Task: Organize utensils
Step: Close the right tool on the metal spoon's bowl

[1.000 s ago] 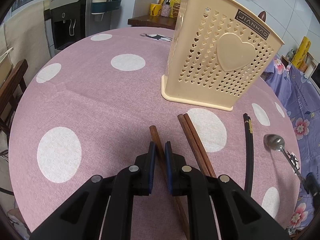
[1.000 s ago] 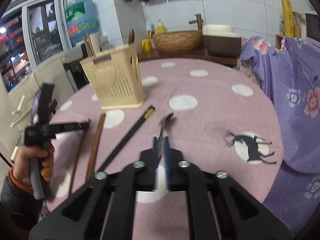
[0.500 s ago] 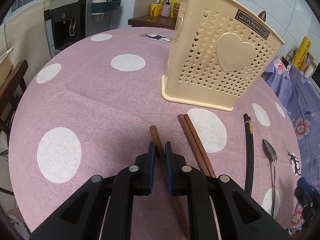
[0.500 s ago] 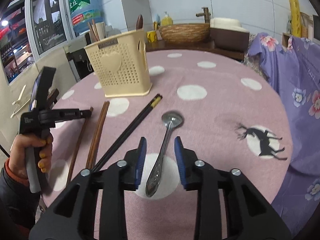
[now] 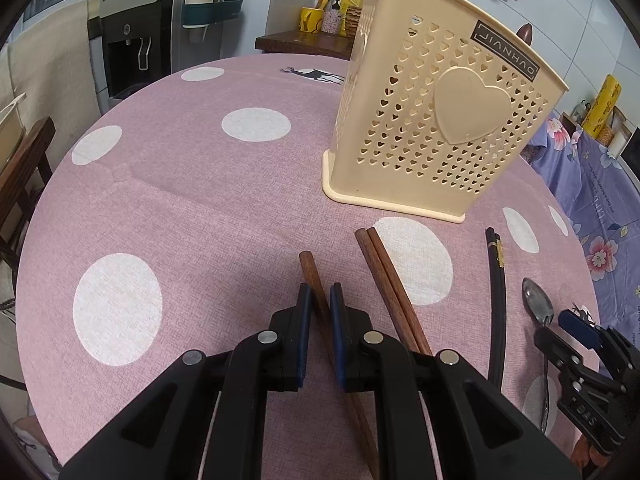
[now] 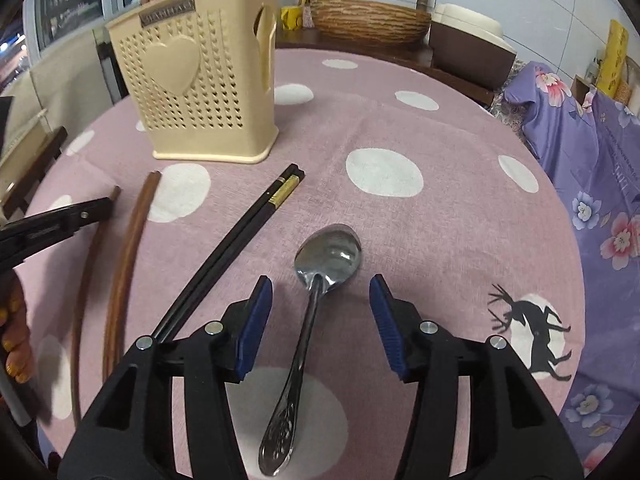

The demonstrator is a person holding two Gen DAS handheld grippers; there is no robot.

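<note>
My left gripper [image 5: 319, 300] is shut on a single brown wooden chopstick [image 5: 310, 270] that lies on the pink dotted tablecloth. A pair of brown chopsticks [image 5: 384, 276] lies just to its right, then a black pair [image 5: 496, 280]. A steel spoon [image 6: 320, 280] lies flat between the wide-open fingers of my right gripper [image 6: 320, 300], which do not touch it. The cream perforated utensil holder [image 5: 432, 120] stands upright beyond the chopsticks; it also shows in the right wrist view [image 6: 200, 88].
The round table's cloth [image 6: 440, 220] ends near a purple floral cover [image 6: 600, 160] at the right. A dark wooden chair [image 5: 20, 168] stands at the left edge. A counter with a basket [image 6: 368, 20] and cups stands behind the table.
My right gripper, shut on the spoon one second ago, has let it go and opened wide; the spoon now lies flat on the cloth. My left gripper has stayed shut on the chopstick.
</note>
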